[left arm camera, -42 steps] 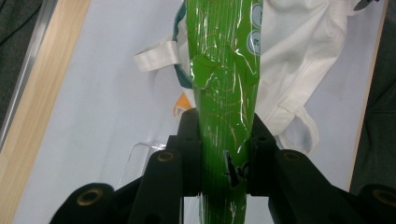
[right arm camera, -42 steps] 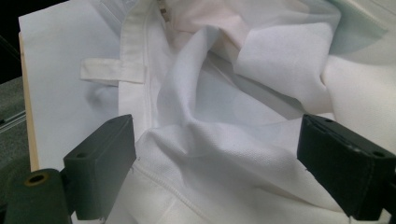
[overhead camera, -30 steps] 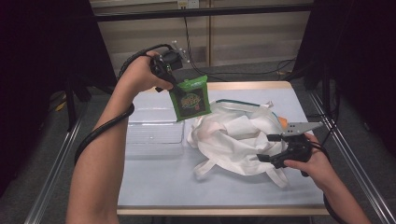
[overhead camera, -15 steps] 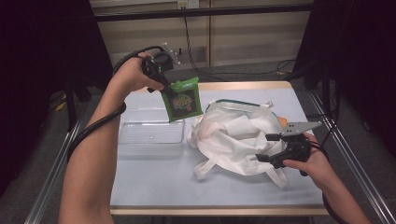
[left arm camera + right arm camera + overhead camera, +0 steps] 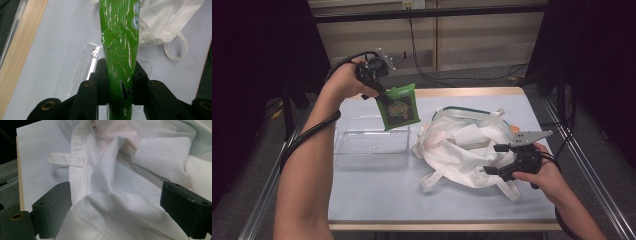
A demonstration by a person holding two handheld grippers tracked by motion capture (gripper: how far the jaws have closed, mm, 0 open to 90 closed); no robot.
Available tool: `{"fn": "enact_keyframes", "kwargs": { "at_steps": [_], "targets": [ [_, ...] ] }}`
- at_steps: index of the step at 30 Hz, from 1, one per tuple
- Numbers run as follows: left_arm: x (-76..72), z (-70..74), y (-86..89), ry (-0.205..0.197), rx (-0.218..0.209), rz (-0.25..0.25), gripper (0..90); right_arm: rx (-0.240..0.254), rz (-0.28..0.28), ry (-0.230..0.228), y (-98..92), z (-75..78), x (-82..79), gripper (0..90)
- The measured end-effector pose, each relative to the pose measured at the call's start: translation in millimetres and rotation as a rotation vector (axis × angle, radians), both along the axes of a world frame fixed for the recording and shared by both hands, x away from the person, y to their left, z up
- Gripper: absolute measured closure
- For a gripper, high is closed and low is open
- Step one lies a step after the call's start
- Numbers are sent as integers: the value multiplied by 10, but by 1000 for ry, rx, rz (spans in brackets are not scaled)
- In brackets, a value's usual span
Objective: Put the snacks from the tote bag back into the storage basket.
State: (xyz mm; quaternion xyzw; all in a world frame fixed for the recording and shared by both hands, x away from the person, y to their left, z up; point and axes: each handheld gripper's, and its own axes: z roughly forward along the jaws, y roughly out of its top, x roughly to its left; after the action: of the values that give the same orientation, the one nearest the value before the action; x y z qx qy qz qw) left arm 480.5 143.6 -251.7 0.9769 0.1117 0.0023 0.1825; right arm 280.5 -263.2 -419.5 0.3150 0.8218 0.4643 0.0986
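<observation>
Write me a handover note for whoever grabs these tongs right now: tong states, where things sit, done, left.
Left tongs: shut on the green packet, held in the air above the far edge of the clear tray.
Right tongs: open, jaws standing either side of a fold of the white cloth bag at its near right side, not pinching it.
Bag lies crumpled on the table, right of the tray.
Done: packet is up off the table and in a firm grip.
Left: probably lower the packet into the tray, which looks empty. Whether more items remain in the bag can't be told.
</observation>
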Motion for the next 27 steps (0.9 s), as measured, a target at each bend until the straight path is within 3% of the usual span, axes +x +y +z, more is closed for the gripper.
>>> {"fn": "enact_keyframes", "kwargs": {
  "at_steps": [2,3,5,6,8,11,13,15,16,17,19,20,22,23,24,25,26,27],
  "targets": [
    [20,-16,30,5,16,-7,729,1,1,2,0,0,-2,101],
    [1,-45,32,11,-11,32,729,1,1,2,0,-2,-1,101],
    [40,-41,53,-2,34,-22,729,-3,2,3,-1,-6,0,101],
    [36,-61,60,-5,20,-6,728,-5,6,5,-2,-8,-1,101],
    [65,-73,89,-11,40,-28,728,-4,7,6,2,-11,-2,101],
    [76,-120,133,6,35,4,728,-4,8,5,6,-7,-6,101],
    [98,-129,156,-1,52,-4,728,-4,8,4,7,-3,-6,101],
    [103,-150,181,6,40,7,728,-4,10,6,10,-3,-6,100],
    [92,-167,183,12,18,36,728,-2,12,6,12,-7,-5,100],
    [118,-164,201,6,50,4,728,-2,11,7,14,-8,-5,100],
    [101,-199,213,21,18,49,728,-2,12,7,20,-8,-7,100],
    [131,-186,229,6,58,5,729,-1,13,8,20,-8,-7,100],
    [116,-215,248,22,36,54,729,1,14,8,19,-7,-6,100],
    [145,-213,270,14,61,19,729,5,11,10,19,-6,-6,100],
    [135,-233,280,21,39,50,729,5,12,9,19,-7,-6,99],
    [145,-242,300,21,52,44,729,1,15,7,17,-9,-6,99],
    [132,-276,307,16,24,71,730,-1,17,5,17,-12,-6,99],
    [138,-277,315,29,32,71,730,3,14,8,18,-14,-5,99]
  ]
}}
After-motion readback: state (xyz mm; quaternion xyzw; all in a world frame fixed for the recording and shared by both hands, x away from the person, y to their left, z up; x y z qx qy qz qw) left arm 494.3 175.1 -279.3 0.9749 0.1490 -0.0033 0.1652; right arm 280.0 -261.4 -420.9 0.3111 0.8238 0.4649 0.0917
